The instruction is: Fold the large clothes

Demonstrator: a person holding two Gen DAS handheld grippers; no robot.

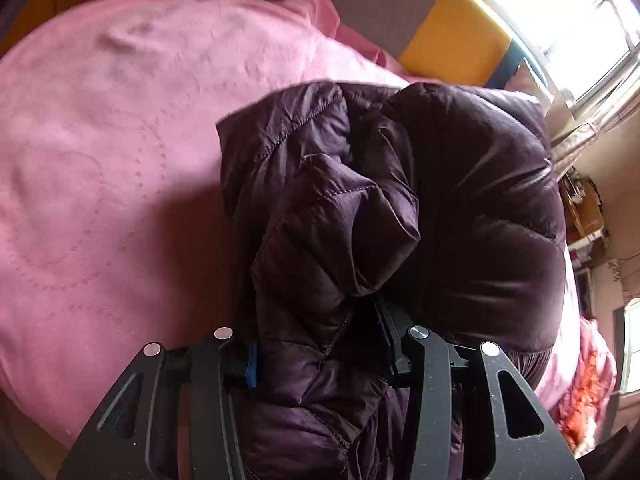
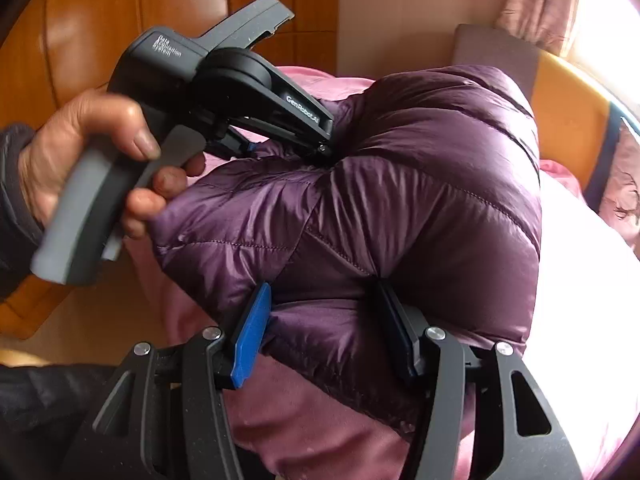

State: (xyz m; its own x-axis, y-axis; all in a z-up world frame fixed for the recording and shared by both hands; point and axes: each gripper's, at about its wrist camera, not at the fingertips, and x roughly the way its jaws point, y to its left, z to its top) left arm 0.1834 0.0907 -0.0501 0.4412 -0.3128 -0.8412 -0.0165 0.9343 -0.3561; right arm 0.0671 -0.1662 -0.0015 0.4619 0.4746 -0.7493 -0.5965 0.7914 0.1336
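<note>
On the bed, landmark: purple quilted down jacket (image 1: 400, 208), bunched into a thick bundle on the pink bedspread (image 1: 100, 140).
Jacket position: on the bedspread, near the yellow and grey headboard (image 1: 452, 36), which stands behind it.
Left gripper (image 1: 320, 344): angled down onto the near edge of the jacket; a thick fold of quilted fabric fills the gap between its fingers.
Left fingers (image 1: 251, 364): partly spread; whether the pads press on the fabric cannot be told.
Left gripper, right wrist view (image 2: 326, 142): its tip is sunk into the top of the jacket.
Left hand (image 2: 92, 160): wrapped around the grey handle, just left of the jacket, dark sleeve at the wrist.
Right gripper (image 2: 320, 332): at the near lower edge of the jacket.
Right fingers (image 2: 250, 336): partly spread, pinching a puffy fold on both sides.
Background: wooden cabinet (image 2: 100, 20) behind the left hand; bright window (image 1: 580, 20) beyond the headboard.
</note>
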